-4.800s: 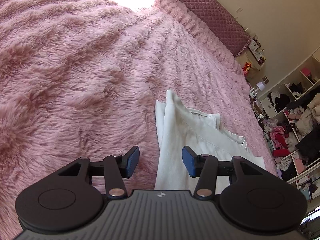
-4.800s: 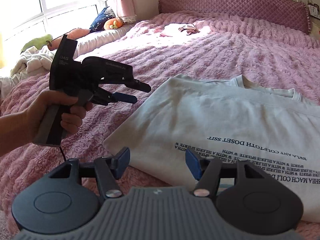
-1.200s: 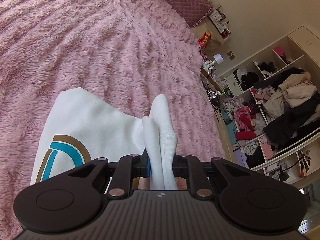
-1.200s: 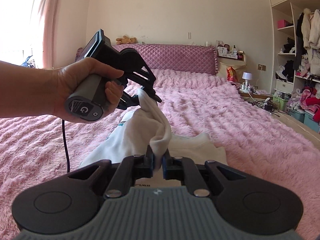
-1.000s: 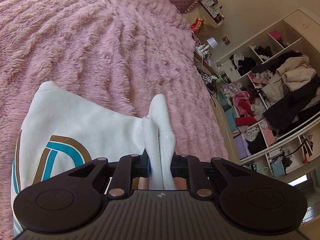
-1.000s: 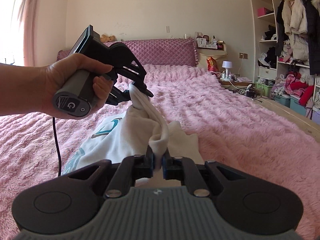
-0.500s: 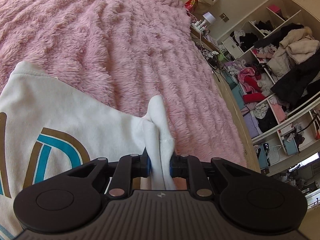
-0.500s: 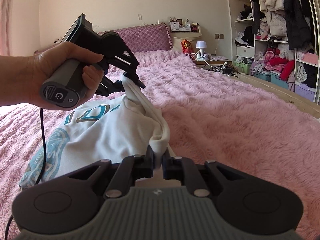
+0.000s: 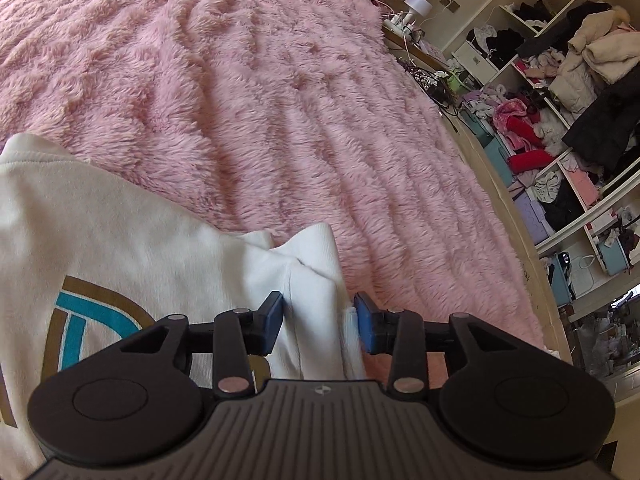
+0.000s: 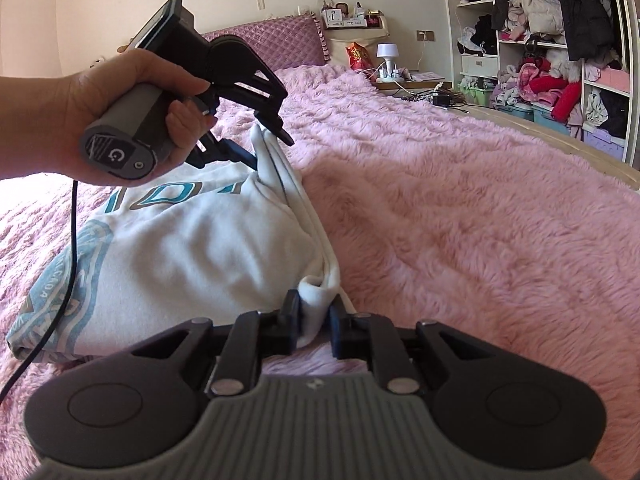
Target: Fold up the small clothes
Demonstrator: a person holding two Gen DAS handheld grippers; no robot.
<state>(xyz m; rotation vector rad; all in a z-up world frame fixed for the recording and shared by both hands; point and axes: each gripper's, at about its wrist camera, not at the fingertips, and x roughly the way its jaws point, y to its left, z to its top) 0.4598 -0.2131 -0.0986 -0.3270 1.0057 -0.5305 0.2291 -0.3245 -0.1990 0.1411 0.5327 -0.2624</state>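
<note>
- White shirt (image 10: 192,248) is lying folded on the pink blanket (image 10: 460,220); soft, light, floppy, best pinched at its bunched edge.
- Left gripper (image 9: 319,316) has just been opening, edge loose between.
- Right gripper (image 10: 315,320) is also easing open, fold between.

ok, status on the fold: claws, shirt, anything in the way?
Left claw and right claw just opening, hem loose between jaws. White shirt lying on pink blanket. Nothing blocking.

A white cotton shirt with teal lettering (image 10: 192,240) lies folded on the fluffy pink bedspread (image 10: 460,220). The right gripper (image 10: 314,320), its jaws just easing apart, brackets a bunched corner. A hand (image 10: 120,100) holds the black left gripper (image 10: 272,148) at the far corner.
</note>
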